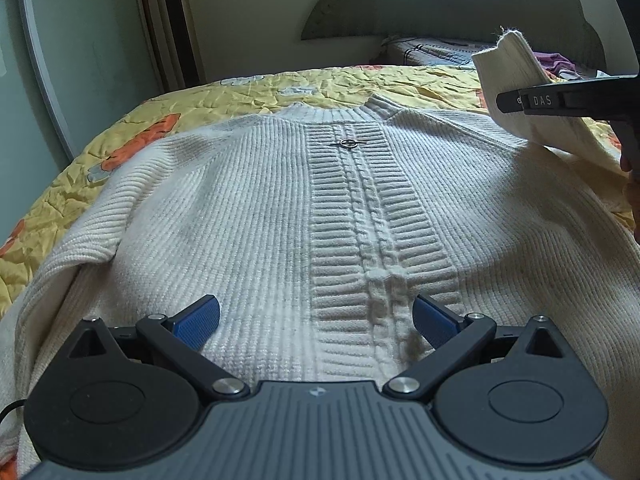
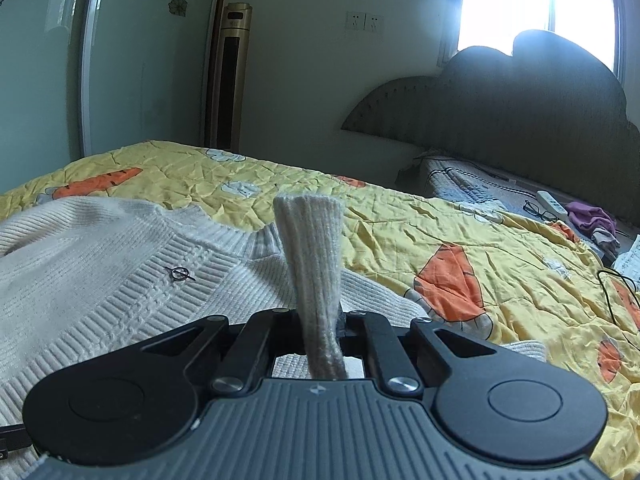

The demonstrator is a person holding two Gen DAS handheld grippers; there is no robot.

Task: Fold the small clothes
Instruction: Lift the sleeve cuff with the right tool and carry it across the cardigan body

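L wrist: left gripper [image 1: 318, 322] spread, empty, over sweater [image 1: 256, 216] hem; sweater flat ahead, bare quilt [image 1: 132, 128] beyond its collar.
R wrist: right gripper [image 2: 322, 332] pinching cuff [image 2: 314, 248], raised; open quilt to its right.

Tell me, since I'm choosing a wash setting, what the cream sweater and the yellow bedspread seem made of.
The sweater looks like a thick ribbed knit, wool or acrylic, matte and slightly fuzzy, with a cable braid down the front. The bedspread looks like a thin quilted woven fabric, probably cotton or polyester, with fine crinkles and a faint sheen.
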